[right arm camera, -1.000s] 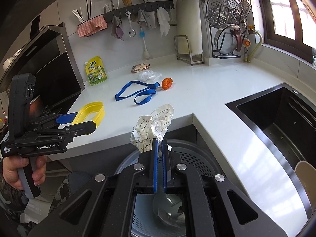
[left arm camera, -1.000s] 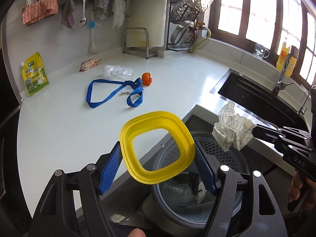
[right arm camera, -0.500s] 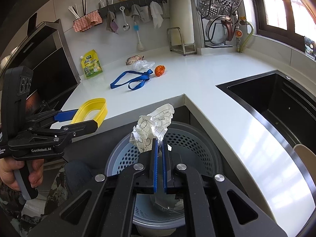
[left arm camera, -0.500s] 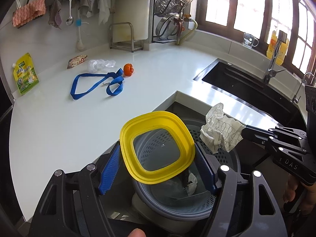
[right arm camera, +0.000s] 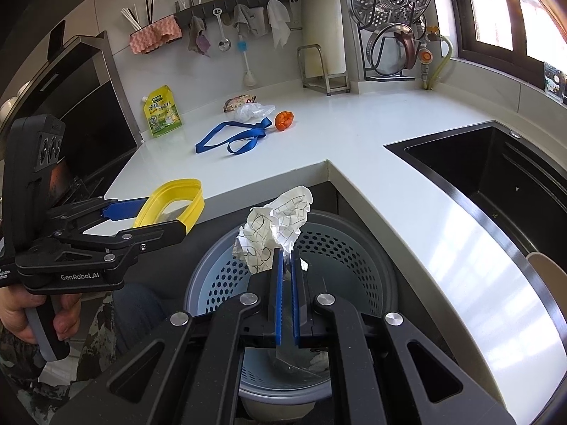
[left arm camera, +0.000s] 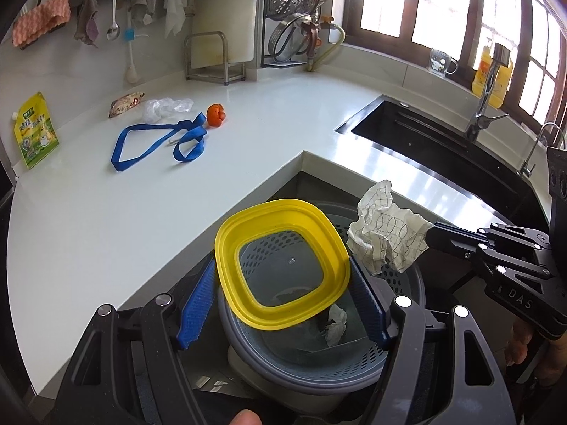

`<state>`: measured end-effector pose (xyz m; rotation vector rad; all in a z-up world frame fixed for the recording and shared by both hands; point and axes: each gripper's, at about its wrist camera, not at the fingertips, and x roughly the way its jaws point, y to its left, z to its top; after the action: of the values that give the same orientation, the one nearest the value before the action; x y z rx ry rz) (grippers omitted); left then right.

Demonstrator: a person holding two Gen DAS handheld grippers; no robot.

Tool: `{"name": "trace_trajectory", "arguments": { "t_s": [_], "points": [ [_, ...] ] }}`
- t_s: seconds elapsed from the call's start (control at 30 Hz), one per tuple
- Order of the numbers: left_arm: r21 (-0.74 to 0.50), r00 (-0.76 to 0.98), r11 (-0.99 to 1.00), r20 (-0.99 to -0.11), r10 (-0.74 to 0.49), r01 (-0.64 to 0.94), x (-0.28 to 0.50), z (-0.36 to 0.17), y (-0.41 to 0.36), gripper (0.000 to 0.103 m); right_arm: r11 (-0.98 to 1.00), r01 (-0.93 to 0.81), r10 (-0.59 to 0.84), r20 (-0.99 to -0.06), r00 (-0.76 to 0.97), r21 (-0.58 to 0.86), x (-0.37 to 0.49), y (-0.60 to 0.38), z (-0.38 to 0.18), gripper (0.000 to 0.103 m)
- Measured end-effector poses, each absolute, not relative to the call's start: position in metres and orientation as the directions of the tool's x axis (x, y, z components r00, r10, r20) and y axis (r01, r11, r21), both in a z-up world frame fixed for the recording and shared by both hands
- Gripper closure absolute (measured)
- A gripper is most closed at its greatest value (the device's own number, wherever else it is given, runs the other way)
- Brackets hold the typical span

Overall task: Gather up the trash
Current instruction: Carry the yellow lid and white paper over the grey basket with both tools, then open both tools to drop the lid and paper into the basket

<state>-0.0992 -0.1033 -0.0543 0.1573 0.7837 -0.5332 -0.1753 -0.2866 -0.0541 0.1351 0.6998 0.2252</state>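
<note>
We hold a yellow ring lid (left arm camera: 281, 264) in our left gripper (left arm camera: 283, 304); its blue jaws are wide apart and press on the lid's two sides, right above the gray holey trash bin (left arm camera: 400, 350). Our right gripper (right arm camera: 286, 265) has its jaws almost closed, pinching a crumpled paper (right arm camera: 274, 230) over the bin too. Only the left view lets us look through the lid and see a white scrap (left arm camera: 335, 322), maybe tissue, down in the bin. A blue strap (right arm camera: 230, 138) and an orange thing (right arm camera: 284, 120) lie on the white counter (right arm camera: 354, 127).
</note>
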Motion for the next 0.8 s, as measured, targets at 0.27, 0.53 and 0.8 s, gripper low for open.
{"name": "trace_trajectory", "arguments": {
  "t_s": [0.27, 0.53, 0.8],
  "points": [
    [-0.061, 0.569, 0.852, -0.718, -0.400, 0.520, -0.096, -0.060, -0.109, 0.034, 0.971, -0.146, 0.235, -0.633, 0.738, 0.190, -0.171, -0.289, -0.060, 0.099],
    [-0.063, 0.551, 0.847, -0.733, -0.398, 0.528, -0.093, -0.069, -0.114, 0.034, 0.971, -0.137, 0.234, -0.655, 0.718, 0.197, -0.170, -0.292, -0.073, 0.099],
    [-0.063, 0.527, 0.839, -0.752, -0.396, 0.540, -0.089, -0.080, -0.121, 0.034, 0.974, -0.122, 0.219, -0.678, 0.702, 0.189, -0.170, -0.295, -0.085, 0.099]
  ]
}}
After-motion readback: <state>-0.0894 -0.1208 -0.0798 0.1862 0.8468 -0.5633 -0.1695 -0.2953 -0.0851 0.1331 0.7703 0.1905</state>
